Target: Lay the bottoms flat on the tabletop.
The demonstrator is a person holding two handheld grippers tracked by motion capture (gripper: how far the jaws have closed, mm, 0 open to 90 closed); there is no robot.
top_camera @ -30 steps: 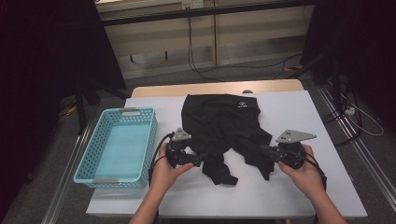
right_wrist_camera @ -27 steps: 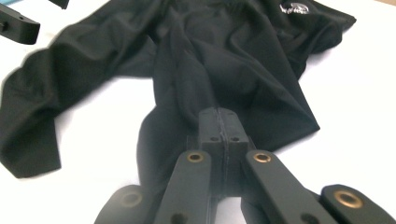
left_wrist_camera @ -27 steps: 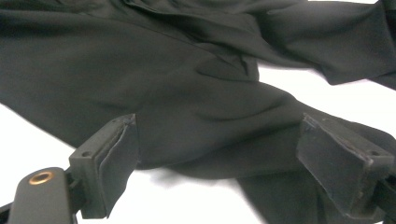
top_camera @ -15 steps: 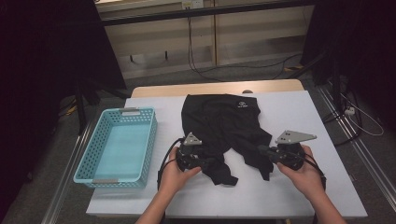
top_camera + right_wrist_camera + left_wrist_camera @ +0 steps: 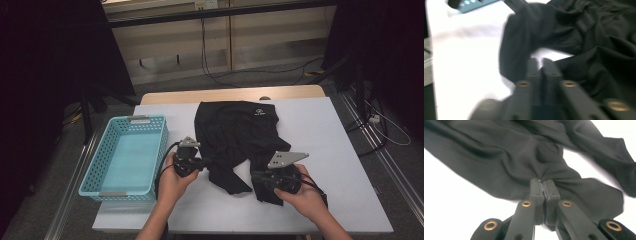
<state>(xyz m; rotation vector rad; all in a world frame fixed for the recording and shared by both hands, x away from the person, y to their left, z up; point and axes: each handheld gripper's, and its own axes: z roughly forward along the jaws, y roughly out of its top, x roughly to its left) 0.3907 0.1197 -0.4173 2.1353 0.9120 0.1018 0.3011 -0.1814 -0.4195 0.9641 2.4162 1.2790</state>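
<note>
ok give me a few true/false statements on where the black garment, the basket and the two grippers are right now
1. The left gripper is pinching a fold of the black garment. True.
2. The garment lies inside the blue basket. False: it lies on the white table, to the right of the basket.
3. The basket holds folded clothes. False: nothing lies in it.
4. The right gripper is at the garment's near edge. True.
5. The garment is spread flat and smooth. False: it is rumpled, with its lower parts bunched near the grippers.
</note>
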